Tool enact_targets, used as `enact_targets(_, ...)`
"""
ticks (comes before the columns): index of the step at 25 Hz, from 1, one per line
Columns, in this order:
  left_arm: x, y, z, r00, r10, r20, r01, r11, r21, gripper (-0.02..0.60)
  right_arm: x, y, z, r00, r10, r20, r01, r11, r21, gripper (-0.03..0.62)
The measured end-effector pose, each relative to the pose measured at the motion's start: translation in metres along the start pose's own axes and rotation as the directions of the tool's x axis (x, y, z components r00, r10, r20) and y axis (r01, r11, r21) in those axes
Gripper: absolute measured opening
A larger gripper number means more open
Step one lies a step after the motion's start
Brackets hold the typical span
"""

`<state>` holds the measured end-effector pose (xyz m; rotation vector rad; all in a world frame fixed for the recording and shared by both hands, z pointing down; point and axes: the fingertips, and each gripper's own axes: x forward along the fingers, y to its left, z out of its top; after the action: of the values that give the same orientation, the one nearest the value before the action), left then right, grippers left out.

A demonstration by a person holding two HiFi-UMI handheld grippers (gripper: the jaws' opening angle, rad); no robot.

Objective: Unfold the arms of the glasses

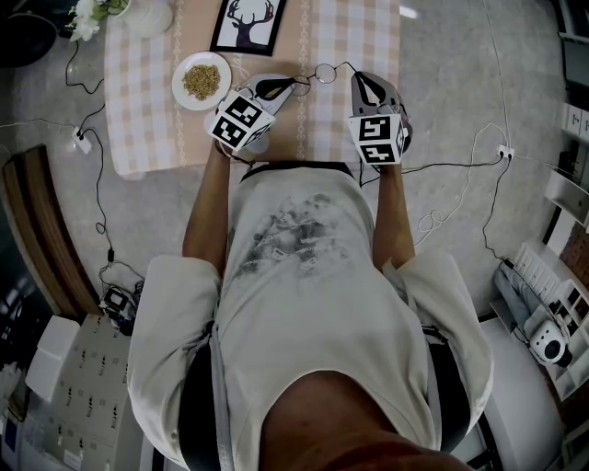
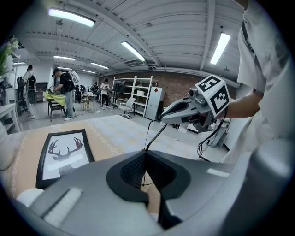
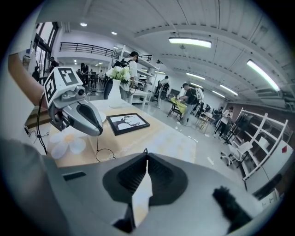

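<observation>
The thin wire glasses (image 1: 324,73) hang in the air over the checked tablecloth, between my two grippers. My left gripper (image 1: 296,86) is shut on the frame, and one round lens (image 3: 105,155) dangles below its tip (image 3: 97,132). In the left gripper view a thin black arm (image 2: 154,136) runs from my shut jaws (image 2: 146,152) up to the tip of the right gripper (image 2: 162,119). My right gripper (image 1: 353,75) is shut on the end of that arm, whose tip shows only as a small dark point at its jaws (image 3: 146,151).
Under the grippers is a table with a checked cloth (image 1: 147,110). On it are a white plate of grains (image 1: 202,81), a framed deer picture (image 1: 248,23) and a vase of white flowers (image 3: 116,87). Cables and a power strip (image 1: 83,140) lie on the floor.
</observation>
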<state>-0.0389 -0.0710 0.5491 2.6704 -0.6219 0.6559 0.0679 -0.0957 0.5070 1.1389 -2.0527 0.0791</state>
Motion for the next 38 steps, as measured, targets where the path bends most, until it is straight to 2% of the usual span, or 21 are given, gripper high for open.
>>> enact_targets(6,-0.0009,0.0010,0.0015,1.000,0.010,0.011,-0.010,1.000,0.001,0.008,0.0007,-0.0042,-0.0064,1.000,-0.013,0.002,0.013,0.999,0.037,0.021)
enact_targets(38,-0.0013,0.0049,0.0020,0.999,0.041,0.019,-0.041,0.999,-0.012,0.008,0.0008,-0.0046,-0.0068,1.000,-0.009,-0.005,0.009,1.000,0.014,0.021)
